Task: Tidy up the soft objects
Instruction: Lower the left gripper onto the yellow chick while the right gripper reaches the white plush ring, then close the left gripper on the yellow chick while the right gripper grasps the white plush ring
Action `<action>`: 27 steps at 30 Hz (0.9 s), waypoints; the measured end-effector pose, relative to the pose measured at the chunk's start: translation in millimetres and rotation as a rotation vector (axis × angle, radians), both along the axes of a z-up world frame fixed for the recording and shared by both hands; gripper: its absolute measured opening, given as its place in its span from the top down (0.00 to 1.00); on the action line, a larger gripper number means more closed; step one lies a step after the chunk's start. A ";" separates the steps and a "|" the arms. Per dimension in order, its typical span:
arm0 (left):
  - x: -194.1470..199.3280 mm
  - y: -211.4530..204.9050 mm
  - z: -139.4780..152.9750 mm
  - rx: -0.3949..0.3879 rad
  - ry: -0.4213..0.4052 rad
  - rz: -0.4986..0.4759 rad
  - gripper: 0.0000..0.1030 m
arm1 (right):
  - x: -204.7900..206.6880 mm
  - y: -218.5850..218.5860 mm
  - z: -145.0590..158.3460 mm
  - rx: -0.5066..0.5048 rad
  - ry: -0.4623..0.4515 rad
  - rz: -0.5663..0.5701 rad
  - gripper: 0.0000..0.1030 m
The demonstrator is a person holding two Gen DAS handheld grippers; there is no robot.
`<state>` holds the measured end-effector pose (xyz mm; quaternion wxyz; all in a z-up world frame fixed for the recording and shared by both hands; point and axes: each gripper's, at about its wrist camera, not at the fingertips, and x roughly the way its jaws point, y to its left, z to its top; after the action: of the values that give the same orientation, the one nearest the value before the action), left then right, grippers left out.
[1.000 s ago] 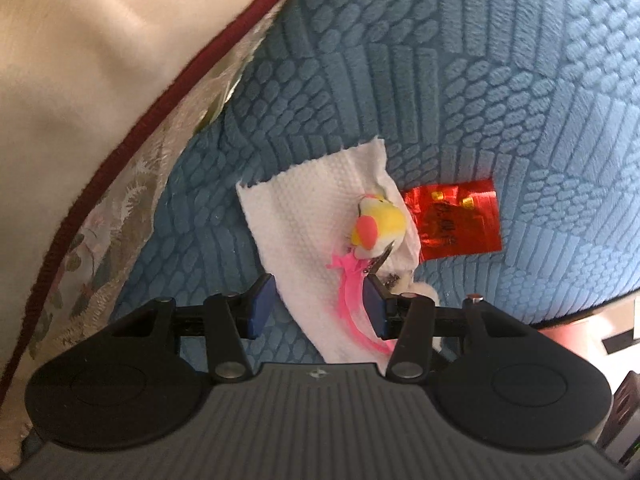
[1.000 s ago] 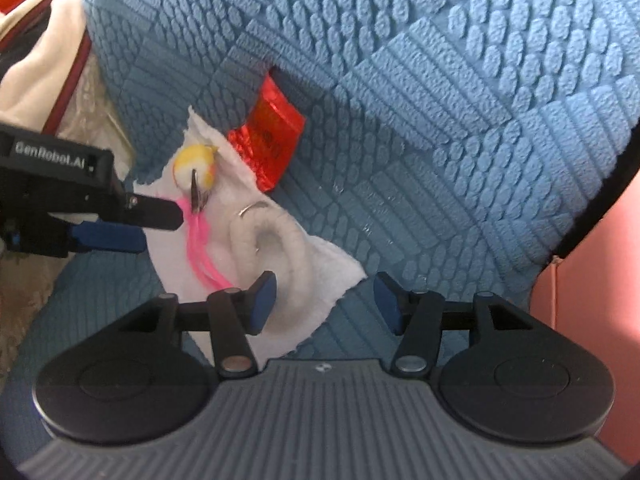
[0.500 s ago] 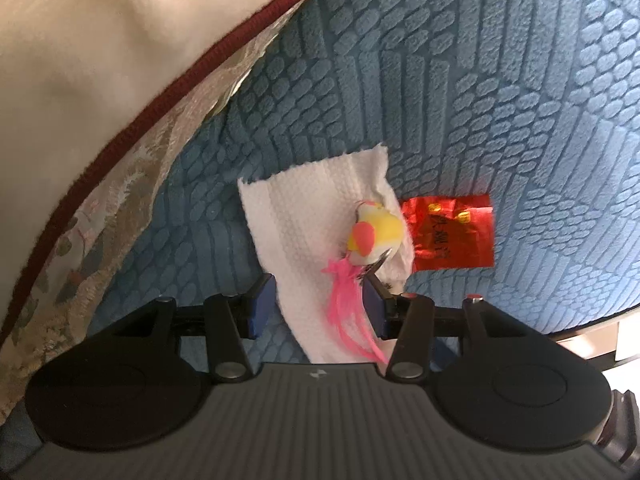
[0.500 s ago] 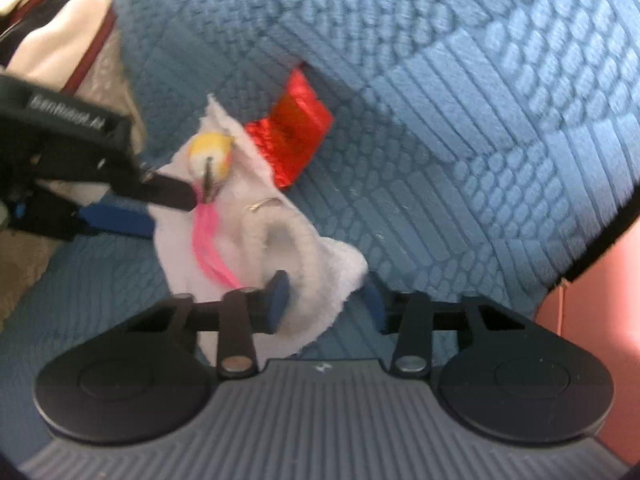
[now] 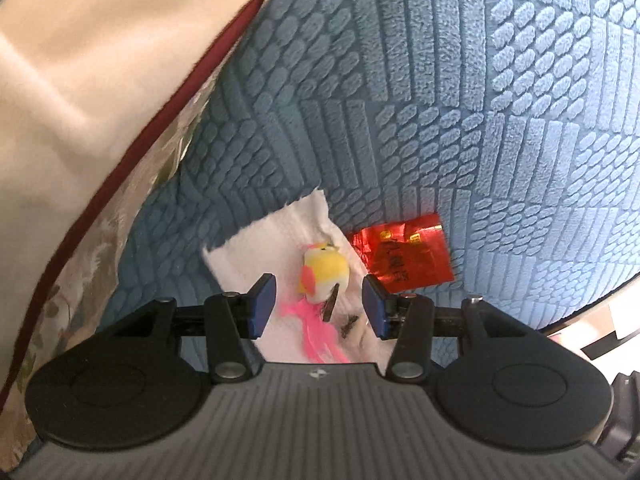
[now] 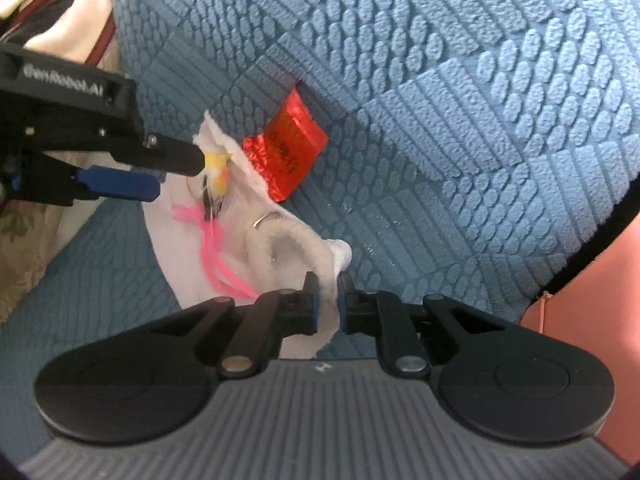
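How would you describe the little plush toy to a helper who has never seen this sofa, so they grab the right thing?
Start at the blue textured sofa cushion and find the white paper towel lying on it. On that towel lies the small plush toy, left of the red foil packet. It alone is yellow with an orange patch and trailing pink strands.

A blue sofa cover (image 5: 460, 120) with a raised quilted pattern filled most of both views in bright daylight. A cream cushion (image 5: 80, 60) edged in dark red piping lay at upper left, and a pink surface (image 6: 592, 280) showed at lower right.
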<state>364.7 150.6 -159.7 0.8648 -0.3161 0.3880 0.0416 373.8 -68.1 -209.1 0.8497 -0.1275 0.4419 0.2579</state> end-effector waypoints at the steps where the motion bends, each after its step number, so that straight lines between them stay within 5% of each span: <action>1: 2.6 -0.8 -1.0 -0.002 0.002 -0.007 0.54 | 1.5 -1.2 1.0 0.007 0.004 -0.005 0.88; 14: 29.5 -6.6 -21.8 0.033 0.039 -0.043 0.60 | 31.5 -30.8 17.8 0.111 0.069 -0.023 0.84; 18: 36.4 -10.9 -27.2 0.051 0.046 -0.049 0.67 | 29.9 -27.4 10.0 0.052 0.021 -0.029 0.62; 24: 44.2 -13.3 -29.7 0.057 0.043 -0.047 0.67 | 34.4 -32.8 20.4 0.095 -0.048 -0.007 0.62; 27: 46.4 -12.7 -26.6 0.061 0.038 -0.051 0.67 | 34.1 -28.6 23.3 0.109 -0.043 0.023 0.53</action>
<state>411.1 138.0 -186.3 0.8673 -0.2785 0.4109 0.0373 407.9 -96.7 -185.8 0.8615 -0.0917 0.4076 0.2885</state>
